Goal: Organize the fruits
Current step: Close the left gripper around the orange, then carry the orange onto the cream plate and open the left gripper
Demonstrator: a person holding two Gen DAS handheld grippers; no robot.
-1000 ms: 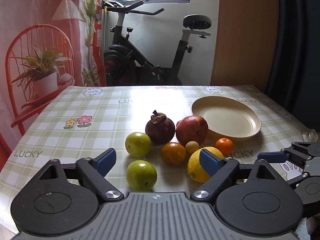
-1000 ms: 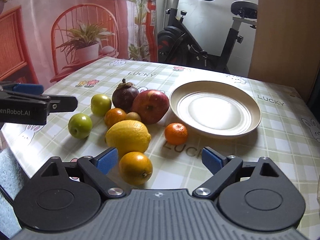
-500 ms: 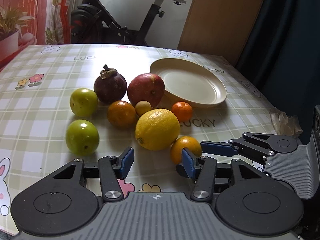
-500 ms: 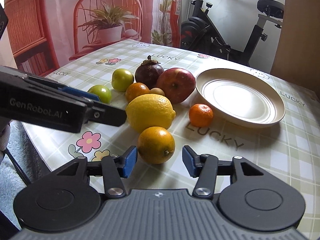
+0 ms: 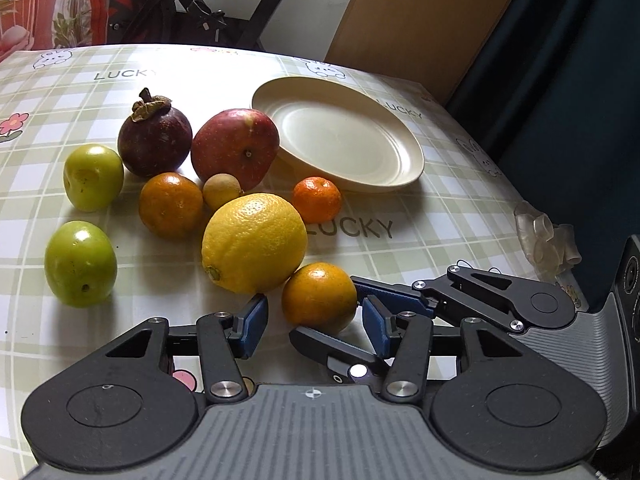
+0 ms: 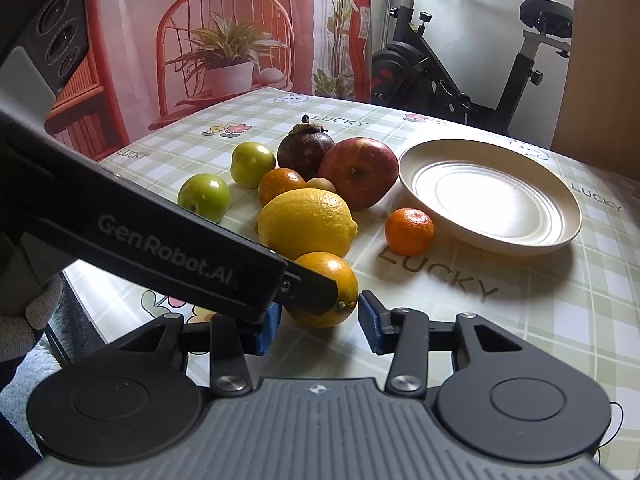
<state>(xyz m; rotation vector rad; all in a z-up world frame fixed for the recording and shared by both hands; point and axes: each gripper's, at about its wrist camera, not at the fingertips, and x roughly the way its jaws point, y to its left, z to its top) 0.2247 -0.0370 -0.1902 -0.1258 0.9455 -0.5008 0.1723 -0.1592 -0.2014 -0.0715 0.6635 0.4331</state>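
Observation:
A small orange (image 5: 319, 302) (image 6: 328, 280) lies at the near edge of the fruit pile, touching a big lemon (image 5: 254, 242). My left gripper (image 5: 315, 326) is open, its blue pads either side of the orange with gaps. My right gripper (image 6: 318, 326) comes in from the right and straddles the same orange. Its jaws are closing, with the pads almost on the peel. In the right wrist view the left gripper's finger (image 6: 200, 248) crosses in front and hides one pad. An empty cream plate (image 5: 396, 176) (image 6: 480, 240) sits behind.
Other fruit on the checked tablecloth: a red apple (image 5: 236, 148), a mangosteen (image 5: 154, 138), two green fruits (image 5: 93, 176), an orange (image 5: 170, 204), a tangerine (image 5: 317, 199). Crumpled clear plastic (image 5: 544, 240) lies at the right table edge. An exercise bike (image 6: 460, 68) stands behind.
Both grippers' jaws have narrowed from wide open. The left gripper has dipped and swung over to the near orange, where the right gripper's fingers now stand around it too.

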